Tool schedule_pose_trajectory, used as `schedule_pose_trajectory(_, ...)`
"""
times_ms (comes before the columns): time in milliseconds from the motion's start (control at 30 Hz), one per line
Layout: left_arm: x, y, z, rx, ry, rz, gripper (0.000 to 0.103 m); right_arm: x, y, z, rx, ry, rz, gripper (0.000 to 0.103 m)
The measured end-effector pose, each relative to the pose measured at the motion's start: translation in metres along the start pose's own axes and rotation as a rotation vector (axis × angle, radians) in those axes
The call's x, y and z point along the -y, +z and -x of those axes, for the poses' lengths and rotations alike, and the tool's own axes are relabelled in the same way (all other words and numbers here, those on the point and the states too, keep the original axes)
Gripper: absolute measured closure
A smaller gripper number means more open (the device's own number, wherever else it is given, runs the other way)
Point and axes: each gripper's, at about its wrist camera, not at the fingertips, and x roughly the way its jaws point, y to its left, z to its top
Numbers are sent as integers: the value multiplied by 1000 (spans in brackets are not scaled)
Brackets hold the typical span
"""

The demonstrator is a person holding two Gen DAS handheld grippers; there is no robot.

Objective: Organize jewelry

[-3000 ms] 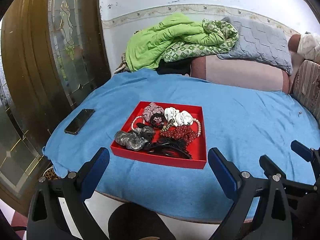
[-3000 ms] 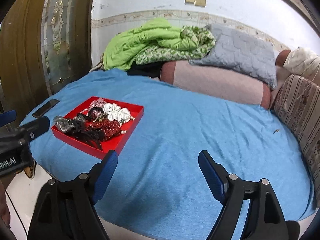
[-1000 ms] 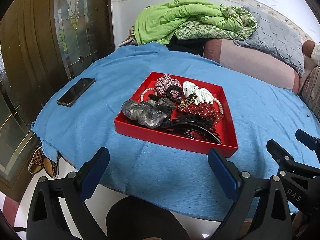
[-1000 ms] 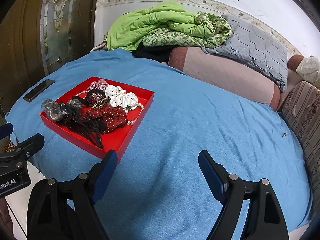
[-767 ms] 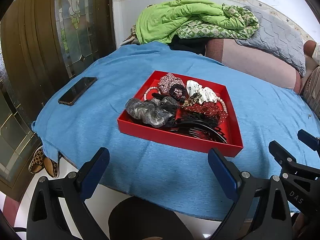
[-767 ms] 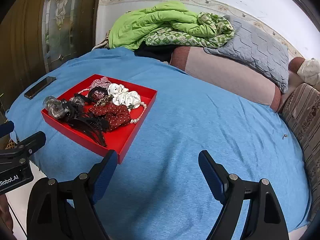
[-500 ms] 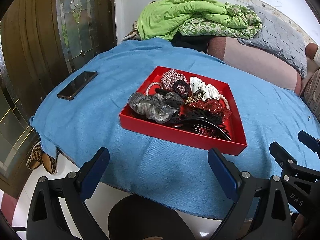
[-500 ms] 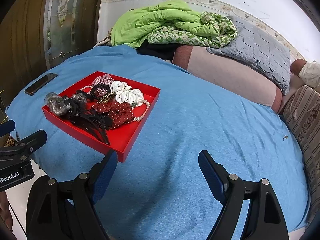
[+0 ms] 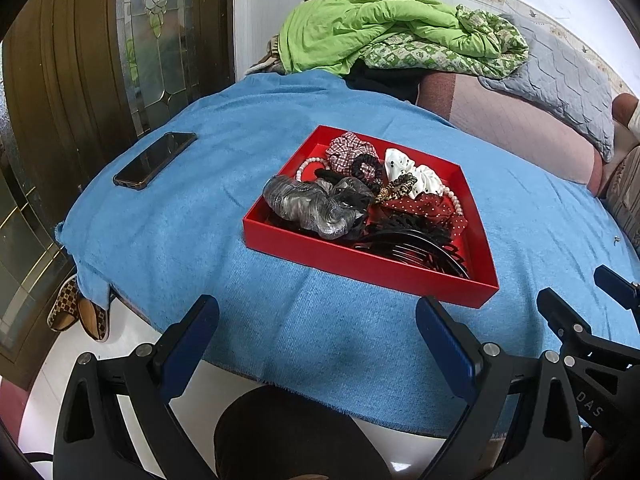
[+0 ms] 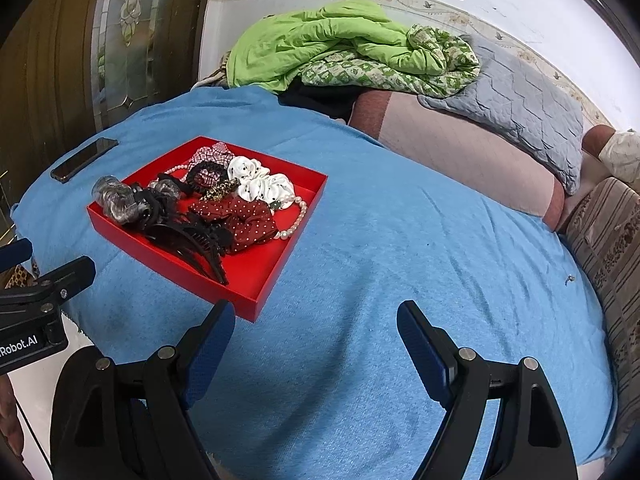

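A red tray (image 9: 360,264) sits on a blue blanket (image 9: 192,224) spread over the bed, heaped with hair accessories and jewelry. A silver-grey scrunchie (image 9: 308,206) lies at its near left corner, a checked scrunchie (image 9: 346,150) at the far side, a white dotted scrunchie (image 9: 416,174) beside that, and a red polka-dot scrunchie (image 9: 430,208) toward the right. Black hair claws (image 9: 416,244) lie along the near edge, and a pearl strand (image 10: 294,220) curls by the right wall (part of it is hidden under the scrunchies).

The left gripper (image 9: 316,344) hangs above the blanket's near edge, jaws wide and empty, the tray just ahead. The right gripper (image 10: 316,344) is likewise spread wide, holding nothing, with the tray's near corner just beyond its left finger. A black phone (image 9: 154,160) lies on the blanket well left of the tray.
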Motion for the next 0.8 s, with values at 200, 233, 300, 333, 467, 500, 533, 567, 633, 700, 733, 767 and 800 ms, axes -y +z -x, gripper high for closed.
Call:
schedule_pose_trajectory(200, 0, -2, -2, -6, -1, -6, 5, 0, 0, -1, 0, -4, -2, 16)
schedule_pose_trajectory(233, 0, -2, -3, -8, -2, -6, 5, -1, 0, -1, -1, -3, 0, 16)
schedule_pose_trajectory(300, 0, -3, -3, -11, -2, -6, 5, -2, 0, -2, -3, -3, 4, 16)
schedule_pose_trajectory(333, 0, -3, -4, -13, -1, -6, 5, -3, -1, -2, -4, -2, 6, 16)
schedule_pose_trajectory(467, -3, -2, -7, -18, 6, -6, 5, -5, -2, -4, -11, -1, 9, 16)
schedule_pose_trajectory(500, -4, -1, -8, -18, 8, -7, 5, -5, -1, -4, -13, -2, 9, 16)
schedule_pose_trajectory(533, -5, 0, -8, -17, 10, -6, 5, -6, -1, -5, -17, -3, 11, 16)
schedule_pose_trajectory(567, -6, 2, -8, -14, 12, -6, 5, -6, -1, -6, -19, -3, 11, 16)
schedule_pose_trajectory(633, -8, 6, -7, -3, 19, -4, 5, -6, 1, -6, -17, -1, 11, 16)
schedule_pose_trajectory(700, -11, 12, -5, 14, 28, -6, 5, -6, 4, -6, -12, -1, 12, 16)
schedule_pose_trajectory(733, -12, 15, -4, 22, 33, -7, 5, -6, 7, -5, -7, 0, 10, 16)
schedule_pose_trajectory(767, -13, 17, -3, 28, 37, -9, 5, -6, 9, -5, -1, 2, 5, 16)
schedule_pose_trajectory(800, -13, 20, -1, 38, 44, -11, 5, -5, 11, -5, 3, 3, 2, 16)
